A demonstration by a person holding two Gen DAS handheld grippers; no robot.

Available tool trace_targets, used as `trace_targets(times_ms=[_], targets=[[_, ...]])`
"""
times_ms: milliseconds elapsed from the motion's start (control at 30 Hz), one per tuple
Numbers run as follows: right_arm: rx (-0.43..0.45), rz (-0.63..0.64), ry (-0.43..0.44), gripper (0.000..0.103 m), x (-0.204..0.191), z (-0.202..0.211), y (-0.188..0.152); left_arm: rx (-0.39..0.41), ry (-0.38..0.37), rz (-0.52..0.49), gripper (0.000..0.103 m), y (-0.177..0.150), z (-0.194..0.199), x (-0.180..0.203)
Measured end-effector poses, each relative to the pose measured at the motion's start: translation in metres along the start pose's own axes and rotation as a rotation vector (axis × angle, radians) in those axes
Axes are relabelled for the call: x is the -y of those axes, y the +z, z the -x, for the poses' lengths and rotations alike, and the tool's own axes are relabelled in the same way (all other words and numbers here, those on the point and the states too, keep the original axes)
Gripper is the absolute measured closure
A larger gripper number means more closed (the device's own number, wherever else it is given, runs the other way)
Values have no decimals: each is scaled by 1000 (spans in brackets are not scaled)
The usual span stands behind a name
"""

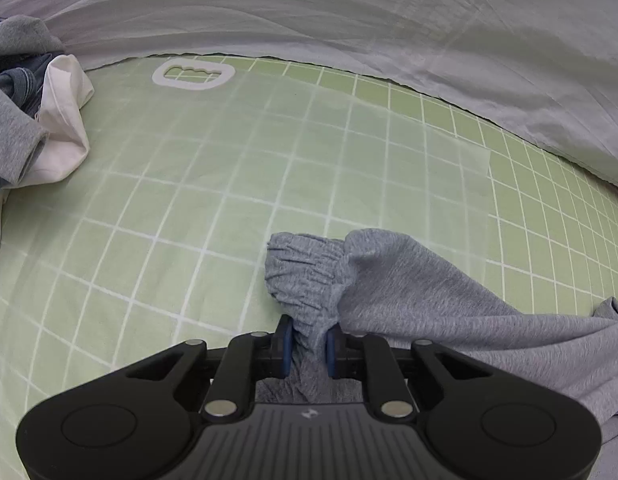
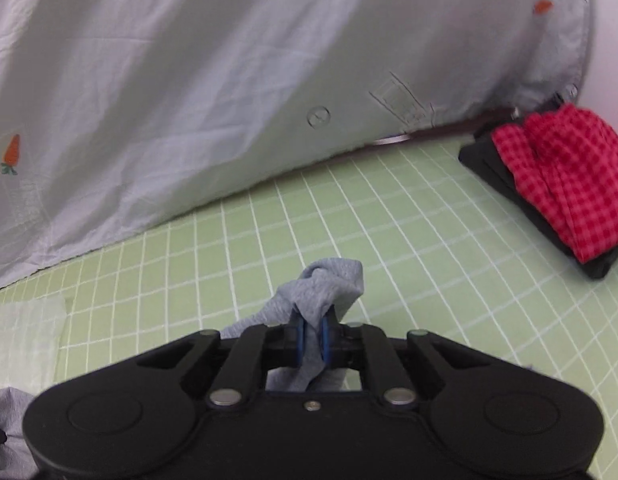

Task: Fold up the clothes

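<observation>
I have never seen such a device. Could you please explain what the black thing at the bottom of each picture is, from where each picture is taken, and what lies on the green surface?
The black shape is a hand-held gripper with two fingers; a person holds one in each hand. A small camera on each gripper looks forward along its fingers, so one picture comes from the left gripper and the other from the right gripper.

Both are shut on the same grey garment; the left one holds it beside a gathered elastic edge.

The surface is a green checked mat with a pale sheet behind it. On the left lies a pile of unfolded clothes. On the right, a red checked cloth rests on dark folded clothes.
</observation>
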State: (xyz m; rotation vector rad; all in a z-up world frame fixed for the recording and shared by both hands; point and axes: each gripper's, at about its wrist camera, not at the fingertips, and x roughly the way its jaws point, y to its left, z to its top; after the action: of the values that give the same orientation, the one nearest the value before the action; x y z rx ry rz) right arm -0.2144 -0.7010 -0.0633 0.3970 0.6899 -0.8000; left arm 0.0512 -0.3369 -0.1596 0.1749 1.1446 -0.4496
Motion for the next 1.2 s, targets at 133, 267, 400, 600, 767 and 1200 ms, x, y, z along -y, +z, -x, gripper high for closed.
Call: trace_targets(times_ms=[133,267,400,600,767,1200], targets=[[166,96,93,94,-37,16,52,107,49,46,93,16,23,-19],[257,198,186,77,-75,15,74,255,127,157,91,33,46,-50],[251,271,128,53,-92,9,61,251,171,232,72,20,52,-72],[90,265,-33,47,-45,-3,5,130,149,328,45,-25,57,-97],[-32,126,-209,33,22,12,-50,29,129,407,39,-63,60,-118],[-124,-723,-206,22,137,70,-167,-104,-109,565,35,-121,55,-117]])
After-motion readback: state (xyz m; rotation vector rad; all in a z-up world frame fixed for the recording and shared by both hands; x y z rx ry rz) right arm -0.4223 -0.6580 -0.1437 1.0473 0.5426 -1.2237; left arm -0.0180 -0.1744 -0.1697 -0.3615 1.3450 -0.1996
